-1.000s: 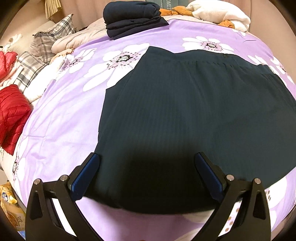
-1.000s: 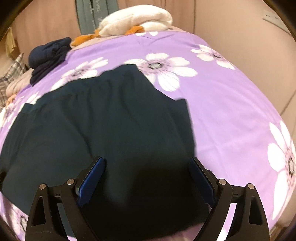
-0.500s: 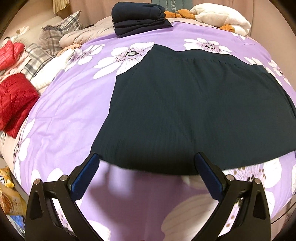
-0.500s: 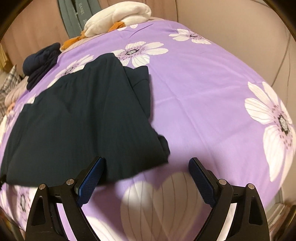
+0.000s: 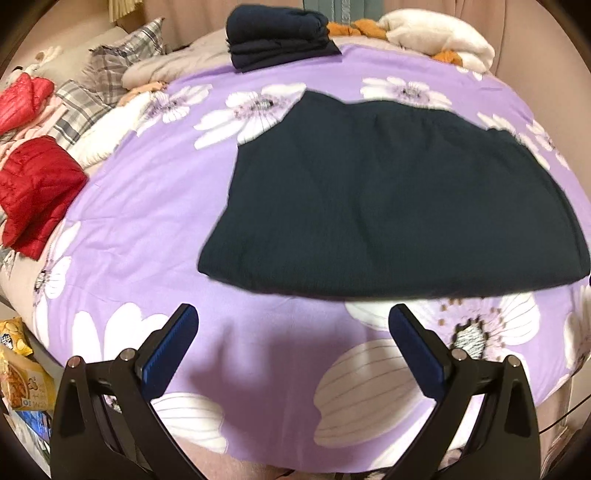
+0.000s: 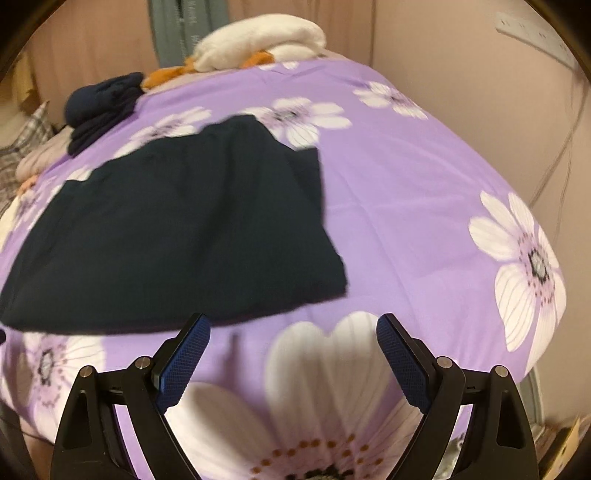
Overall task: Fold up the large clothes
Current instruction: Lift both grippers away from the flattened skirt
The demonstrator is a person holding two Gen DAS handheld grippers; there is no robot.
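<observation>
Both grippers are drawing back toward the near edge of the bed, off the dark navy garment (image 5: 388, 199) they were hovering over a second ago. The left gripper (image 5: 293, 325) and the right gripper (image 6: 293, 330) are standing spread wide with nothing between their blue ribbed pads, hanging over bare purple floral bedspread (image 5: 147, 206). The garment is lying flat mid-bed beyond the fingertips, finely ribbed, roughly trapezoid, its hem nearest. A folded navy stack (image 5: 277, 35) is sitting at the far edge, beside a fluffy white blanket (image 6: 258, 40); a red quilted jacket (image 5: 33, 184) is lying at the left edge
</observation>
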